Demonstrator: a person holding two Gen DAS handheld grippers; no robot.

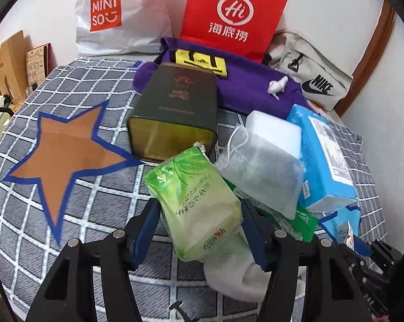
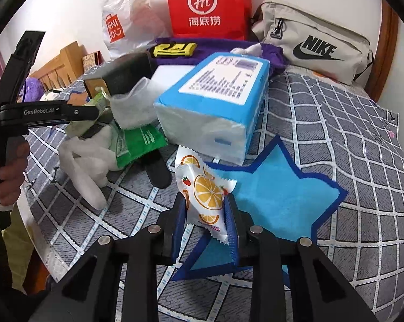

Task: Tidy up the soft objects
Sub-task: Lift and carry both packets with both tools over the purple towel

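Tissue pack [image 1: 199,204] between left hand-held gripper [image 1: 202,214] fingers

Left wrist view: tissue pack [image 1: 193,201] lies betw. left gripper [image 1: 202,230] fingers, on top of a sock [image 1: 234,276]. Tin [image 1: 172,115] is behind it, star mat [image 1: 62,155] to its left, mesh pouch [image 1: 260,171] to its right, tissue brick [image 1: 325,158] further right. Right wrist view: snack packet [image 2: 206,196] sits in right gripper [image 2: 206,224], above second star mat [image 2: 277,196]. Bags [image 1: 234,13] stand at back, by the wall.
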